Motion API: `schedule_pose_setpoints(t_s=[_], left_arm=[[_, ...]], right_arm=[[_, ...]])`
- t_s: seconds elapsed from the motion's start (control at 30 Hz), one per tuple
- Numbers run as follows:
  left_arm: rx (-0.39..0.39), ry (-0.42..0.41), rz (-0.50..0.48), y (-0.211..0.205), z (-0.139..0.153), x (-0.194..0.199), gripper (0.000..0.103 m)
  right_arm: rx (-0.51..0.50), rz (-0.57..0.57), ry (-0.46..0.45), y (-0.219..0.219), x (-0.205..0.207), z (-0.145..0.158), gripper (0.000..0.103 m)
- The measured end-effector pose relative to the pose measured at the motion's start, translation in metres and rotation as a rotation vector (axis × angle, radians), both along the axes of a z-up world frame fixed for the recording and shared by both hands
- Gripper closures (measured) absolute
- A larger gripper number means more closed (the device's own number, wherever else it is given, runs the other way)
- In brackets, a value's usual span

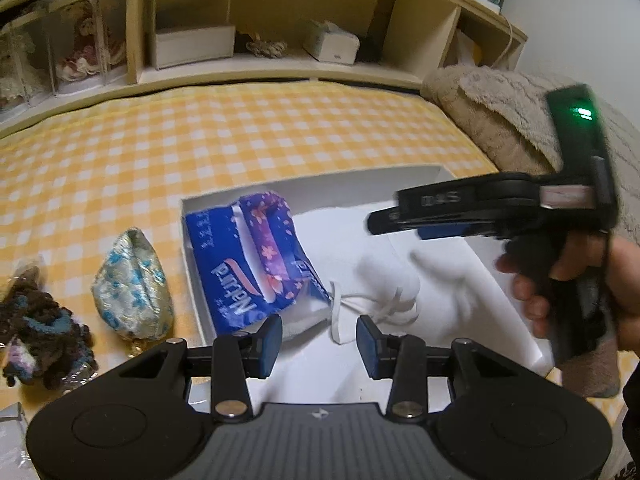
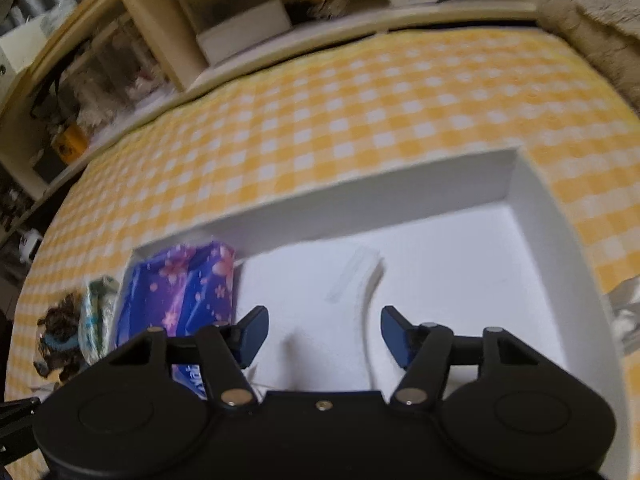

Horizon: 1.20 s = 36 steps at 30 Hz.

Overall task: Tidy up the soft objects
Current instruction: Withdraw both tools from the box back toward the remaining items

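Observation:
A white box (image 1: 320, 184) lies on the yellow checked bedcover. Inside it at the left are a blue tissue pack (image 1: 256, 264) with a purple flowered pouch on top, and a white cloth bag (image 1: 372, 280) with drawstrings. My left gripper (image 1: 319, 340) is open and empty, over the box's near edge just in front of the drawstrings. My right gripper (image 2: 324, 334) is open and empty above the white cloth in the box (image 2: 520, 184); it also shows from the side in the left wrist view (image 1: 384, 220). The tissue pack (image 2: 180, 300) sits to its left.
A pale brocade pouch (image 1: 132, 284) and a dark knitted item (image 1: 40, 340) lie on the cover left of the box. A brown fleece blanket (image 1: 500, 116) is piled at the right. A wooden headboard shelf (image 1: 260, 56) with boxes and dolls runs along the back.

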State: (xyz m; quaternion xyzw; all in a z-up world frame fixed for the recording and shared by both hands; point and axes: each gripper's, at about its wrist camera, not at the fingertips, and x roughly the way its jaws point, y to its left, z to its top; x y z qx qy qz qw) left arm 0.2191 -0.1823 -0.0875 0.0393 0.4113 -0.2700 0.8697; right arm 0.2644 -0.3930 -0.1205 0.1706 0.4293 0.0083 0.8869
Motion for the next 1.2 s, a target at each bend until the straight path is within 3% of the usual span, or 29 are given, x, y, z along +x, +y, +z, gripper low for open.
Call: schedule_pose_setpoints(t_s=[0.3,0.5,1.03,1.2], left_arm=[[-0.033,-0.073,0.058,0.011,0.036,-0.014,0.059],[-0.045,-0.123,0.077,0.017,0.062,-0.032,0.05],[-0.044,-0.213,0.15,0.047,0.104,-0.09,0.005],[-0.035,-0.257,0.173,0.055,0.113,-0.109,0.0]], right_arm=[[-0.06,-0.02,-0.144,0.001,-0.057,0.061,0.039],[-0.086,-0.038,-0.209,0.007,-0.099,0.088,0.036],[-0.199,-0.057,-0.305,0.029,-0.204,0.128,0.014],[-0.226,-0.076,-0.337,0.034,-0.226,0.138,0.003]])
